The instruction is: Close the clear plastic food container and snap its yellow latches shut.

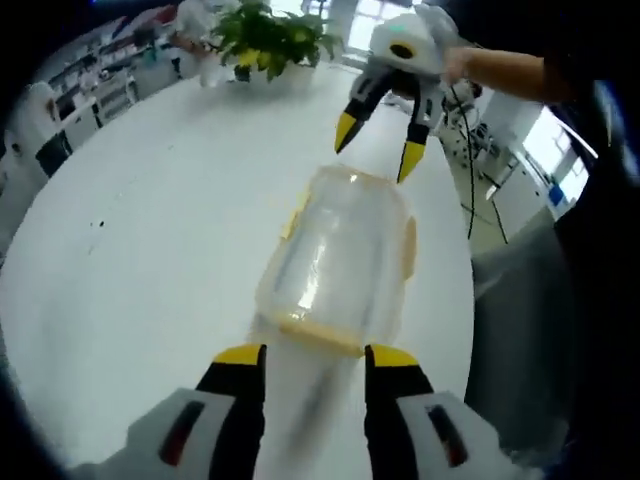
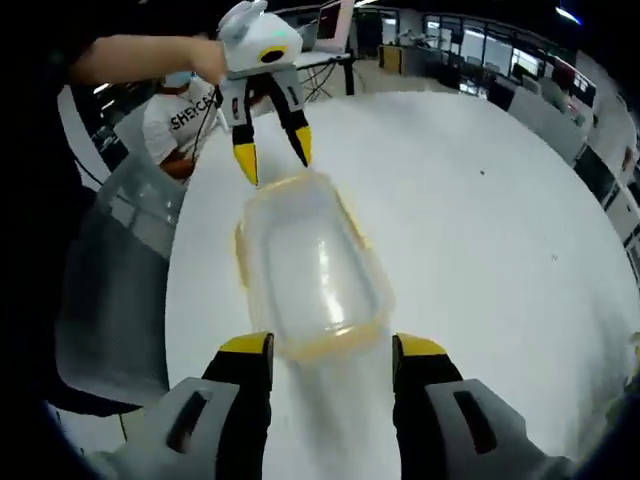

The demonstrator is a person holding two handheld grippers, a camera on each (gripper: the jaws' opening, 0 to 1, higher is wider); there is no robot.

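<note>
Right now your clear plastic food container [image 1: 335, 262] lies on the white round table [image 1: 150, 230], directly between your two tongs, with one short end toward each. In the left gripper view your left gripper [image 1: 315, 357] has its yellow-tipped jaws spread, one on either side of the container's near end, holding nothing. Beyond the far end hangs your right gripper [image 1: 378, 146], jaws also apart and pointing down at that end, with a bare forearm [image 1: 505, 70] behind it.

In the right gripper view the same layout reads from the other side: the right gripper [image 2: 333, 350] brackets the near end with spread jaws, and the left gripper [image 2: 272, 150] hovers past the far end. The lid appears to sit on the container [image 2: 312, 268], and the yellow latches [image 2: 352, 222] run along its long sides; whether any latch is snapped down you cannot tell, since the plastic is blurred.

As for writing, the one piece you can partly read is white lettering beginning "SHE" on the shirt of a person [image 2: 180, 125] past the left gripper; the rest is cut off. No label shows on the container.

Around you: a potted green plant [image 1: 268, 40] stands at the table's far edge beyond the right gripper, and a grey chair back [image 2: 120, 280] sits off the table edge beside your right gripper. Desks and windows fill the room beyond. Nothing lies between either pair of jaws and the container.
</note>
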